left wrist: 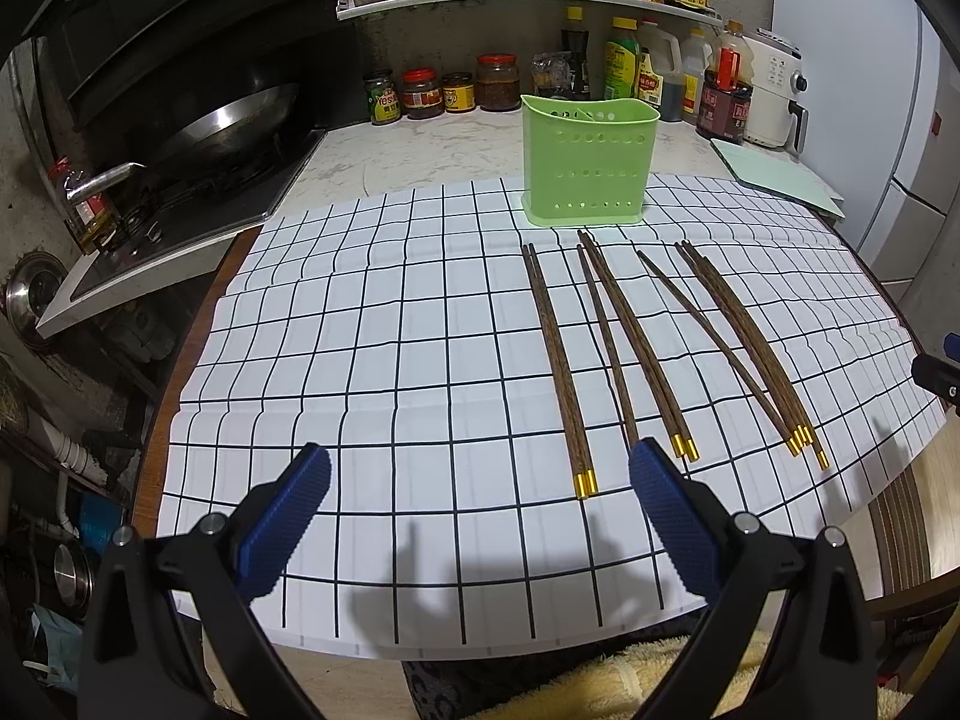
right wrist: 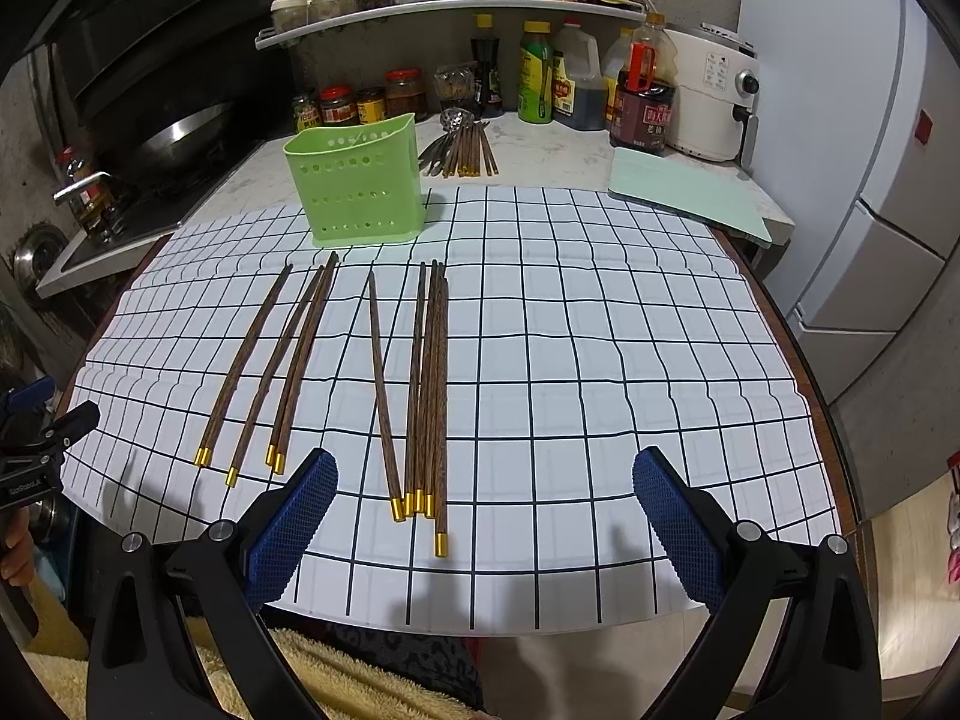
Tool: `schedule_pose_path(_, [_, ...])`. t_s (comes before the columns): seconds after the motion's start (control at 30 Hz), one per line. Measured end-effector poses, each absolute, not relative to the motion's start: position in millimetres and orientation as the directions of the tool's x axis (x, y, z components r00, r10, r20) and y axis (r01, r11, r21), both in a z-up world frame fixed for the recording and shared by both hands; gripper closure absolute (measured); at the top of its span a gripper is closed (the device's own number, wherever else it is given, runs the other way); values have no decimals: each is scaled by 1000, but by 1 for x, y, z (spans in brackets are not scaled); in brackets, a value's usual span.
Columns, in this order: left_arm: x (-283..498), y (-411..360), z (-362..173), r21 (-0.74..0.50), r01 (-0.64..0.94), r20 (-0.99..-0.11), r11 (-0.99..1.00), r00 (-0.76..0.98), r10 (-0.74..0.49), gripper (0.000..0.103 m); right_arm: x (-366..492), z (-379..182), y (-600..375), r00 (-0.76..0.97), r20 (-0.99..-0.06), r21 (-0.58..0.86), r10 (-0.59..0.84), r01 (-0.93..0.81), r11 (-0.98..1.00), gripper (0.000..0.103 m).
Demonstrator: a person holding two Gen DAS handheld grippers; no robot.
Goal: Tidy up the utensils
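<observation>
Both claws, left (left wrist: 480,468) and right (right wrist: 485,471), gape empty; only right view shows spare utensils (right wrist: 462,150) behind holder (right wrist: 357,180).

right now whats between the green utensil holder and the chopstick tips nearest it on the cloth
Nothing: only bare checked cloth separates the green utensil holder from the chopsticks. Both wrist views show it; the tips stop short of its base.

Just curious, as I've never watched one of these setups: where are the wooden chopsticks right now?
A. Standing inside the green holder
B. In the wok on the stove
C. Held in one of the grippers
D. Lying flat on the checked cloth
D: the chopsticks lie flat on the cloth, in front of the green holder, and both the left gripper and right gripper are open and hold nothing.
</observation>
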State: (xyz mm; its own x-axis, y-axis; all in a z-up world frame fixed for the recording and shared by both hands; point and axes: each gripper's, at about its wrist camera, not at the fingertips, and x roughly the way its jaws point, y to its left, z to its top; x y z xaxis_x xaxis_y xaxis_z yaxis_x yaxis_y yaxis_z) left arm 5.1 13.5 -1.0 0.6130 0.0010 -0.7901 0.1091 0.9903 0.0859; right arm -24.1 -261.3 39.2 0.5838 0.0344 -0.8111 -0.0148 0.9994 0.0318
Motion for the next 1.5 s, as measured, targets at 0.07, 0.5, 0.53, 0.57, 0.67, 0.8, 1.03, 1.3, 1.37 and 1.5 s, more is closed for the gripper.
schedule_pose_path(0.07, [5,14,-1,86,108,-790,990,613,1,6,-24,39,-262,584,-811,32,34,-15,999,6])
schedule_pose_path(0.5, [8,18,-6,82,102,-798,991,603,4,6,-22,37,-262,581,-813,31,33,-13,999,6])
schedule_pose_path(0.53, [9,18,-7,81,102,-799,992,602,4,6,-21,37,-262,580,-814,31,32,-13,999,6])
schedule_pose_path(0.57, [9,18,-7,81,101,-800,992,600,4,6,-21,36,-262,579,-815,31,32,-12,999,6])
schedule_pose_path(0.67, [12,19,-11,79,93,-805,992,593,8,6,-19,32,-264,576,-817,35,32,-5,999,6])
schedule_pose_path(0.8, [19,19,-20,62,82,-815,995,579,3,6,-16,24,-266,574,-818,52,43,-1,999,6])
schedule_pose_path(1.03, [40,14,-55,41,110,-844,993,536,-25,6,-6,2,-267,603,-796,50,52,-20,999,6])
schedule_pose_path(1.3, [71,9,-96,4,99,-895,995,445,-40,6,10,-22,-273,588,-808,56,32,23,998,6])
schedule_pose_path(1.37, [75,7,-100,0,97,-901,995,432,-42,6,14,-25,-271,587,-809,49,27,21,999,6])
schedule_pose_path(1.5, [82,4,-102,0,102,-904,995,424,-43,6,24,-32,-266,579,-815,36,25,7,999,6])
